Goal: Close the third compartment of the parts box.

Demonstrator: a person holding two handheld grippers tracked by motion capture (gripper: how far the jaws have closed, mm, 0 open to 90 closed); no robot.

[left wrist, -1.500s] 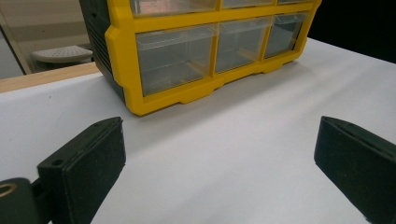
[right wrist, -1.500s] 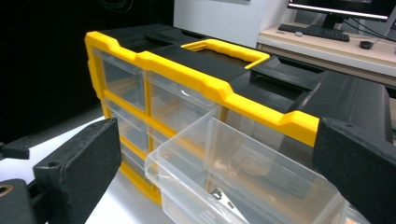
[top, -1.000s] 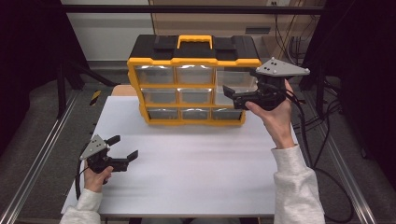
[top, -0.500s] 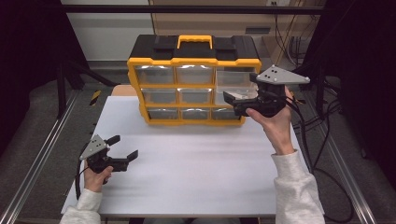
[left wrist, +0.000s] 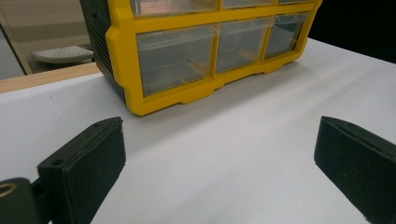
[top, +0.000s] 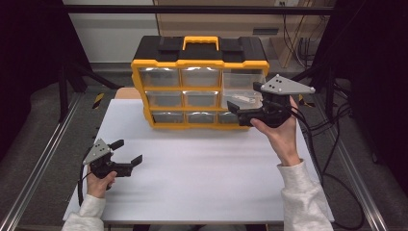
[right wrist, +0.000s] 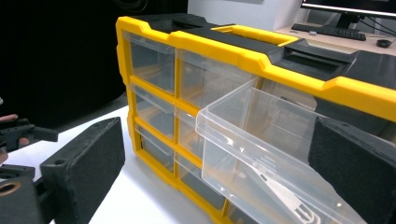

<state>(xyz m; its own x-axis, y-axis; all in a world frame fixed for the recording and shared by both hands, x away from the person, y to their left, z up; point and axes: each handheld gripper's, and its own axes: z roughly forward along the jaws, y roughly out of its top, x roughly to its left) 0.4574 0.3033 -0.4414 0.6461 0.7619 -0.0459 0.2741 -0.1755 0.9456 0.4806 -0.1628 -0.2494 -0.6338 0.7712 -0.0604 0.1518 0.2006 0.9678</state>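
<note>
**Right gripper at pulled-out drawer of yellow organizer; left gripper idle on tabletop**

Nearest, at the front left of the white tabletop (top: 202, 178): left gripper (top: 126, 153), held low in the person's left hand (top: 98, 183). Its fingers (left wrist: 84, 163) are spread wide with nothing between them, only bare white surface. They point toward the lower left corner of the organizer.

Mid-field, right side: right hand (top: 281, 137) raised above the tabletop, sleeve white. Right gripper (top: 240, 111) is level with the organizer's right column. Its fingers (right wrist: 88, 168) are released, wide apart, not clamped on anything. In the right gripper view the clear drawer (right wrist: 266, 154) sits between them, pulled out of its slot toward the camera; whether either finger touches its wall I cannot tell. A flat, pale metal piece (right wrist: 289, 198) lies on the drawer floor.

Far: yellow-and-black drawer organizer (top: 199, 62) stands upright at the back edge of the tabletop, three rows by three columns of clear drawers, yellow carry handle (top: 200, 41) on top. The other drawers visible sit flush in the frame.
</note>
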